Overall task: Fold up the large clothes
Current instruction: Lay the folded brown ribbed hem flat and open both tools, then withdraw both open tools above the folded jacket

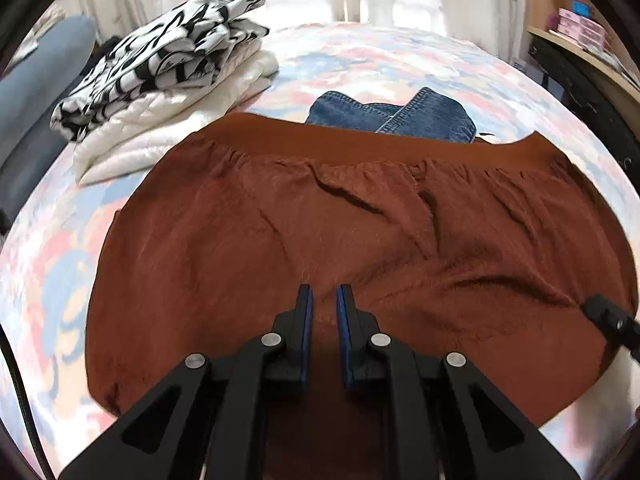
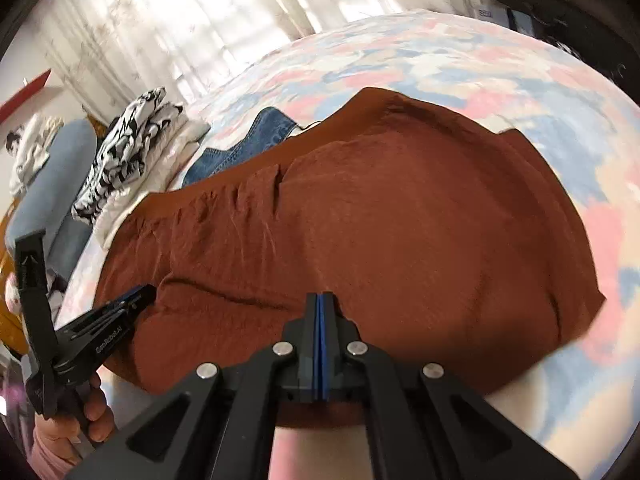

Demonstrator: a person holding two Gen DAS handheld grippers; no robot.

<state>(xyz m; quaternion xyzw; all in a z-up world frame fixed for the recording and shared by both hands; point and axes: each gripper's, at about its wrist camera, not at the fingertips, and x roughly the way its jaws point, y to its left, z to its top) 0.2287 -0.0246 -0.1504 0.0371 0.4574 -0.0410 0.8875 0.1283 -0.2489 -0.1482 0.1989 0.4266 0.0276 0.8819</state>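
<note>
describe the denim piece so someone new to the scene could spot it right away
Start at the bed with the pastel floral cover. The big rust-brown garment is spread across it; just beyond that garment's far waistband edge, partly tucked under it, lies the blue denim piece. It is the only blue, stitched-seam fabric there, unlike the folded white and black-and-white stack to its left.

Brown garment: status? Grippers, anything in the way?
Left gripper open over brown garment. Right gripper shut at its near edge. Jeans tucked under far edge.

Rust garment (image 1: 360, 240): matt, slightly fuzzy cloth; jeans (image 1: 396, 114): denim.
</note>
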